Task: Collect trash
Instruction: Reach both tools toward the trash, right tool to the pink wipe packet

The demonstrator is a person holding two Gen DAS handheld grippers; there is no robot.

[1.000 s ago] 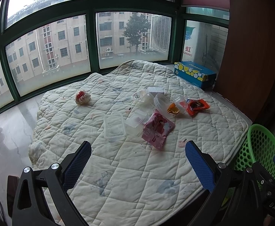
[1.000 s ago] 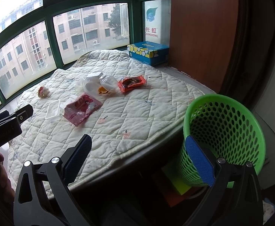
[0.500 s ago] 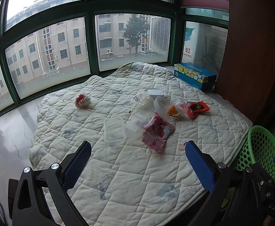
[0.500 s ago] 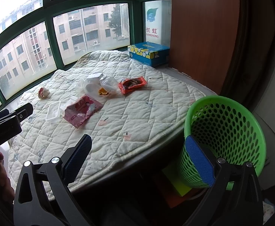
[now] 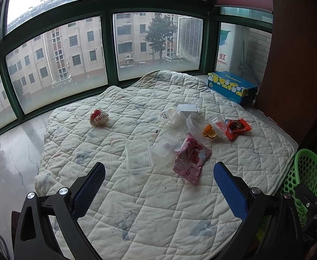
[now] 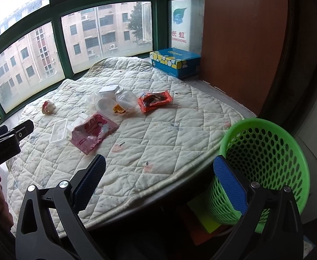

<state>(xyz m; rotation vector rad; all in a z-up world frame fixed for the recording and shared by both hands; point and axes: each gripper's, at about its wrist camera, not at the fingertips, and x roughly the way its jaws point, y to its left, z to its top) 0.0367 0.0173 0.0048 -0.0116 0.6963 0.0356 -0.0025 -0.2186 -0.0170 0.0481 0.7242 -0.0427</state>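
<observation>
Trash lies on a white quilted mat (image 5: 158, 205): a pink packet (image 5: 192, 160) (image 6: 93, 132), a clear rectangular tub (image 5: 139, 155) (image 6: 58, 131), clear cups and lids (image 5: 180, 117), an orange-red wrapper (image 5: 237, 127) (image 6: 155, 100) and a crumpled red-white ball (image 5: 98, 117) (image 6: 48, 107). A green mesh basket (image 6: 264, 162) (image 5: 308, 173) stands at the mat's right edge. My left gripper (image 5: 158, 191) is open and empty, above the mat's near part, short of the trash. My right gripper (image 6: 159, 186) is open and empty, over the mat's front edge, left of the basket.
A blue and yellow tissue box (image 5: 232, 86) (image 6: 175, 61) sits at the back right by a brown wooden panel (image 6: 243, 43). Green-framed windows (image 5: 106, 49) curve round the back. A marble sill (image 5: 8, 151) lies left of the mat. The left gripper's body (image 6: 6, 140) shows at the right wrist view's left edge.
Both grippers have drifted slightly; the trash sits a little lower and nearer in the views. Nothing was grasped or moved.
</observation>
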